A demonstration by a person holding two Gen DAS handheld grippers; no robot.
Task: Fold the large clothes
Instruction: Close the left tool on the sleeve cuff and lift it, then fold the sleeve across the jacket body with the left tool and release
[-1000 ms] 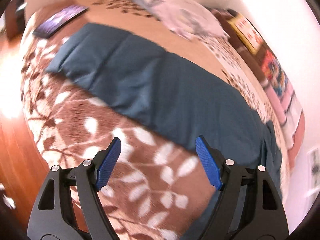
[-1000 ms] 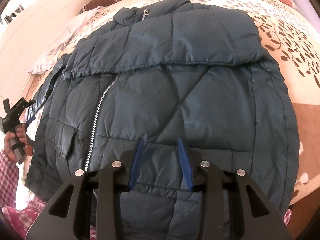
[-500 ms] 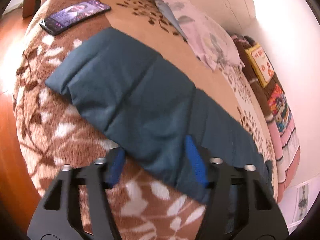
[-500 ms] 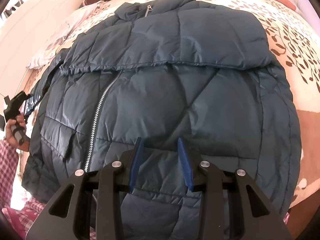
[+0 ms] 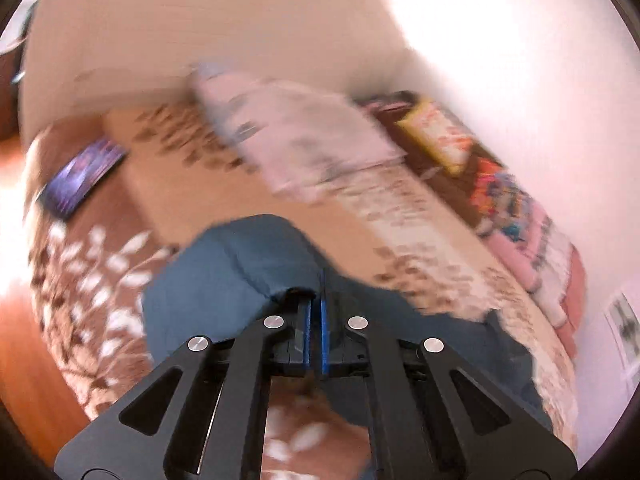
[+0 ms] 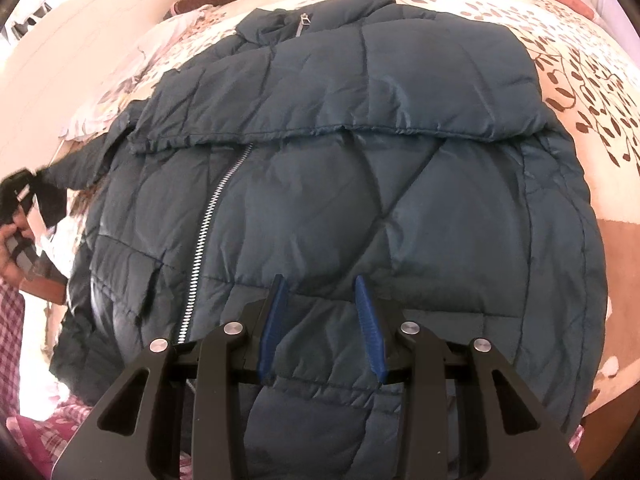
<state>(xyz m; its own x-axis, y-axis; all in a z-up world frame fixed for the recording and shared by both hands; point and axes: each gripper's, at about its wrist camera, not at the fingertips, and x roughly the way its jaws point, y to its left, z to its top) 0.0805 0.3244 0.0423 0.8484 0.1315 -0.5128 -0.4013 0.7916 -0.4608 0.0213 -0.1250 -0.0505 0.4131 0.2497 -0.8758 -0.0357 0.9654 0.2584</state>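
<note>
— So, where do we have the jacket (image 6: 360, 184)?

— Spread front-up across the bed (image 6: 592, 92), zipper (image 6: 208, 240) running down its middle, collar at the far end. One sleeve (image 5: 224, 276) trails off to our left side.

— And our left gripper (image 5: 316, 320)?

— Pinched tight on that sleeve; the blue pads are pressed together with a fold of the teal fabric between them. That view is blurred, so we make out little more than a pillow (image 5: 296, 140) and a phone (image 5: 80, 176) lying on the leaf-patterned blanket (image 5: 80, 280).

— Our right gripper (image 6: 320, 320)?

— Partly open, a moderate gap between its pads, holding nothing. It hovers over the lower front of the jacket, just right of the zipper.
</note>
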